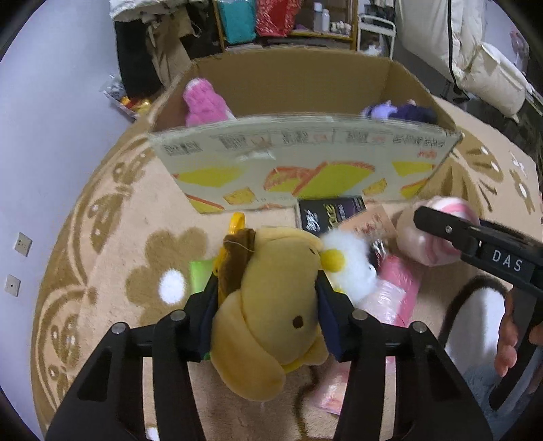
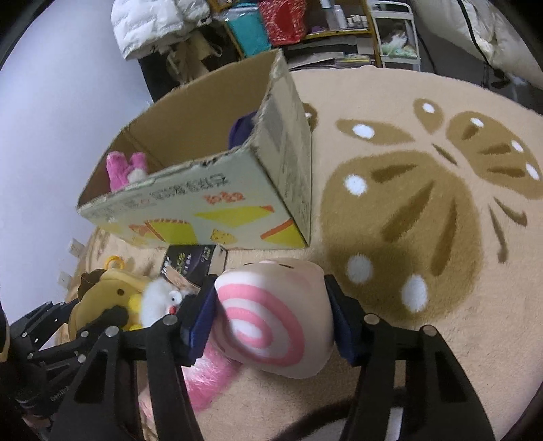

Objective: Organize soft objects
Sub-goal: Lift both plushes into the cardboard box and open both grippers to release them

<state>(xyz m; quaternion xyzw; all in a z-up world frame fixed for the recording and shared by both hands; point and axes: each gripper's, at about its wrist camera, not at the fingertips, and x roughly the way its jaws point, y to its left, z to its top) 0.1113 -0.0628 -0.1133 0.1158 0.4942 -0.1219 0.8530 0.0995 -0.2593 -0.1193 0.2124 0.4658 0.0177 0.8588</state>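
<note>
My left gripper (image 1: 268,298) is shut on a yellow dog plush (image 1: 271,305) with a brown hat, held above the rug. My right gripper (image 2: 271,312) is shut on a pink plush (image 2: 275,315) with a pink-and-white spiral; it also shows in the left wrist view (image 1: 431,237). An open cardboard box (image 1: 305,163) stands just ahead on the rug and holds a pink plush (image 1: 203,101) and a purple plush (image 1: 400,112). A white fluffy plush (image 1: 349,268) and a pink wrapped item (image 1: 397,291) lie on the rug between the grippers.
A round beige rug (image 2: 424,203) with brown flower patterns covers the floor. A black packet (image 1: 331,213) lies by the box. Shelves with red and teal bags (image 1: 258,20), white bedding (image 1: 475,51) and a lavender wall (image 1: 51,101) surround the area.
</note>
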